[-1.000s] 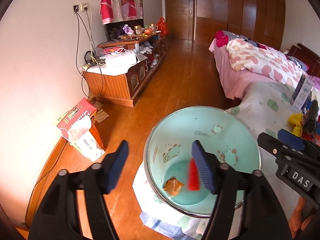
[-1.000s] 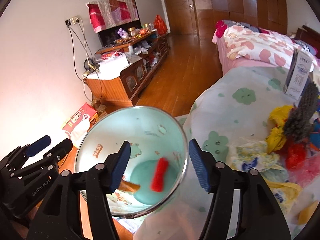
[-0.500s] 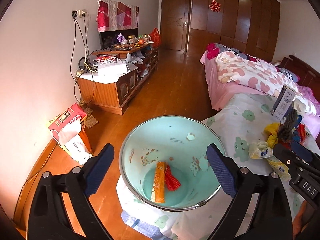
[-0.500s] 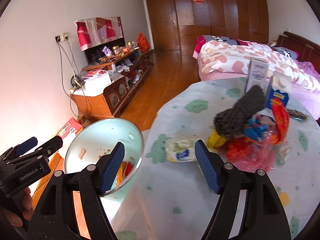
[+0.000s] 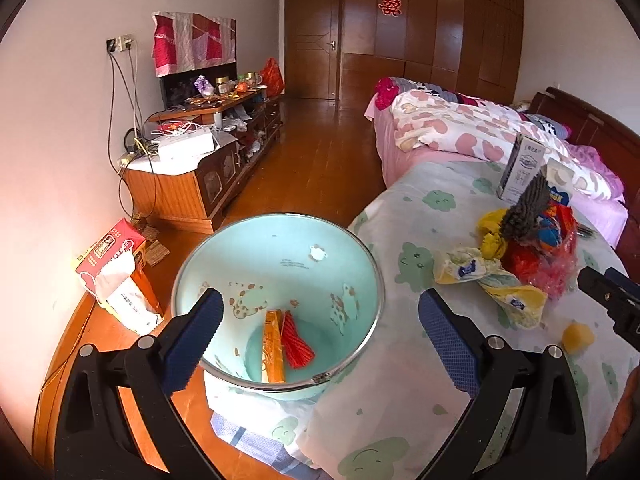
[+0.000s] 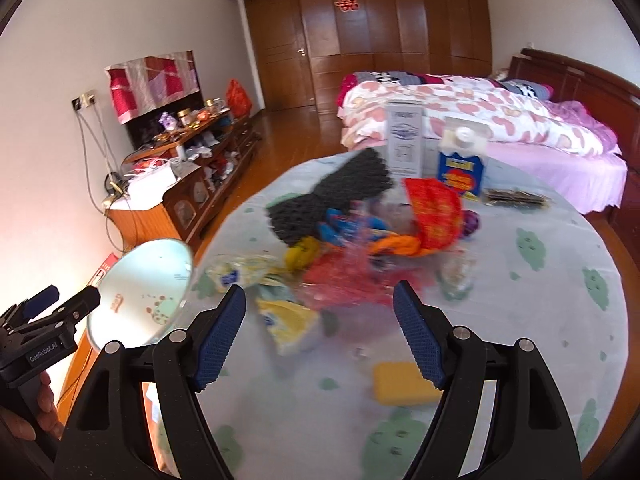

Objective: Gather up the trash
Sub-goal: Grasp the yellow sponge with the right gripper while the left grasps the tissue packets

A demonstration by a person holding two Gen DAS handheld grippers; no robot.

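Trash pile [image 6: 360, 248] now ahead of the right gripper [image 6: 320, 336], fingers opening, empty; bin [image 5: 280, 300] with two wrappers sits between the left gripper's [image 5: 320, 340] opening, empty fingers. Next pickup coming.

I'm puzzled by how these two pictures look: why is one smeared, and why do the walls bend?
Right wrist view: motion blur smears the red plastic bag and yellow sponge on the table; the bin's pale green rim is washed out by glare. Left wrist view: sharp, the two wrappers in the bin clear. Both views: fisheye lenses curve the walls and darken the corners.
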